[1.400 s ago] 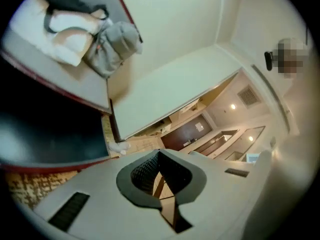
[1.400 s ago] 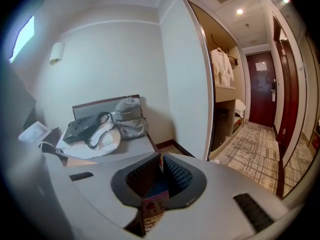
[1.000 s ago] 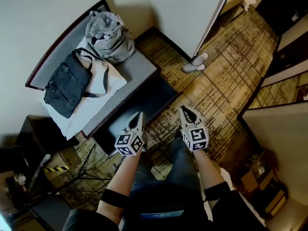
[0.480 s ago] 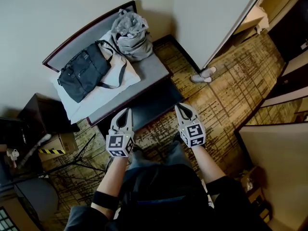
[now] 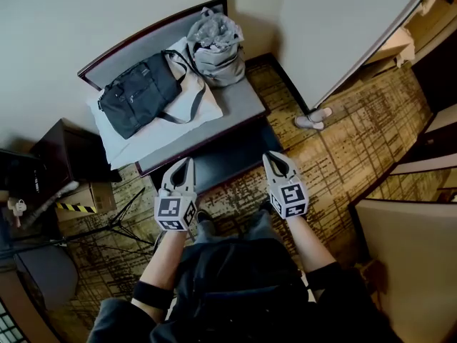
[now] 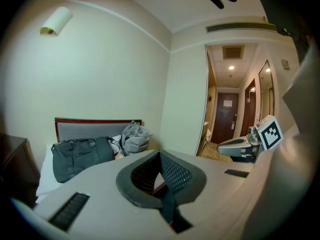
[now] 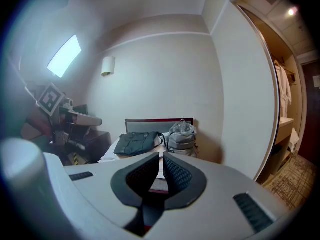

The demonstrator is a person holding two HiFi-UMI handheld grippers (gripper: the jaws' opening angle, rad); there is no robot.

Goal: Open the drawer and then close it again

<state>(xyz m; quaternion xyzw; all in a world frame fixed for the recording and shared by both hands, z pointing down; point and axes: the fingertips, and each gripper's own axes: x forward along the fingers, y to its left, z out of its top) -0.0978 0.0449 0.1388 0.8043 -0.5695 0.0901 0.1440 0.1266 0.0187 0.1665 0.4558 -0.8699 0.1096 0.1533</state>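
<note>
"Under the front edge of the bench (image 5: 243,100) ahead of us, that dark panel is our drawer (image 5: 228,157), yes?"

"Yes. We look down on it in the head view. It sits low, just below the grey seat and just above the patterned carpet (image 5: 343,163)."

"Which way does it run?"

"Its long axis follows the bench's front edge, level with the floor. In the head view that runs from lower left to upper right. Its broad face looks out toward us, away from the wall. We cannot tell whether it sits fully flush."

"And where do we hold the grippers?"

"Both are in the air on our side of it, touching nothing, with their tips pointing toward the bench. We have the left gripper (image 5: 186,164) toward the drawer's left end and the right gripper (image 5: 277,161) toward its right end."

"What about the fingers?"

"In the left gripper view our pads are pressed together and empty. In the right gripper view they are all but together, with only a thin slit between them and nothing in it."

"What lies on the bench?"

"We see a dark bag (image 5: 139,102) lying on white cloth (image 5: 136,148). A grey bag (image 5: 218,45) stands at the right end by the backrest. Pale slippers (image 5: 312,118) sit on the carpet by the white wall."
</note>
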